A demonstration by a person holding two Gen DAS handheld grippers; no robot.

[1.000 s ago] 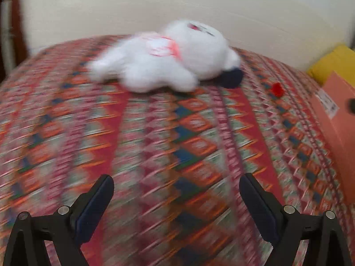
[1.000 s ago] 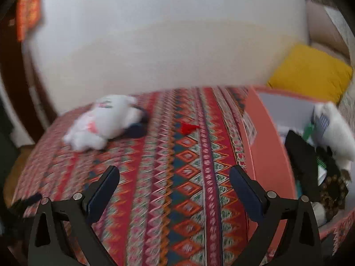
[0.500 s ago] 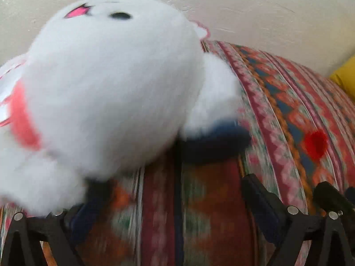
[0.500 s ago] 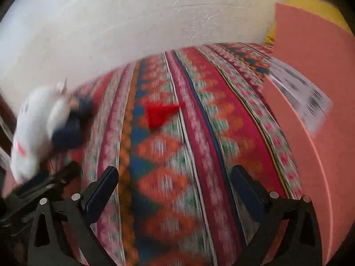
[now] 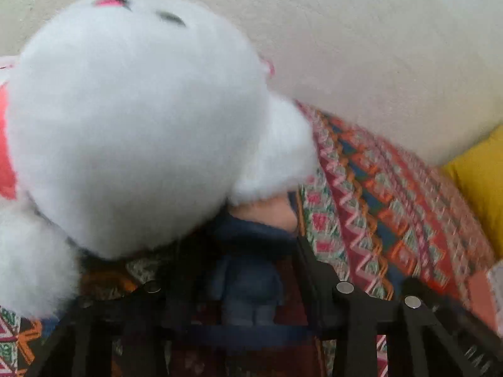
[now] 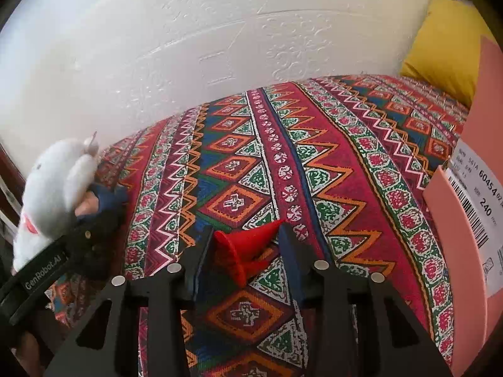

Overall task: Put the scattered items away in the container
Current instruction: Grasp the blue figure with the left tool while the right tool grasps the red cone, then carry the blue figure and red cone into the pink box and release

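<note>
A red cone (image 6: 248,245) lies on its side on the patterned bedspread (image 6: 330,169), and my right gripper (image 6: 245,238) is shut on it, one finger at the wide rim and one at the tip. A small dark blue toy (image 5: 248,267) with a peach part lies tucked under a white plush animal (image 5: 132,119). My left gripper (image 5: 242,251) is shut on the blue toy; the plush fills most of that view. In the right wrist view the white plush animal (image 6: 53,188) and my left gripper (image 6: 88,235) sit at the far left. The salmon box (image 6: 465,207) stands at the right.
A cream wall (image 6: 220,37) rises behind the bed. A yellow cushion (image 6: 446,53) leans behind the box, and the yellow cushion (image 5: 481,182) also shows at the right of the left wrist view. The box side carries a barcode label (image 6: 478,201).
Both grippers moved forward and down to the bedspread and closed: the left on the blue toy under the plush, the right on the red cone.
</note>
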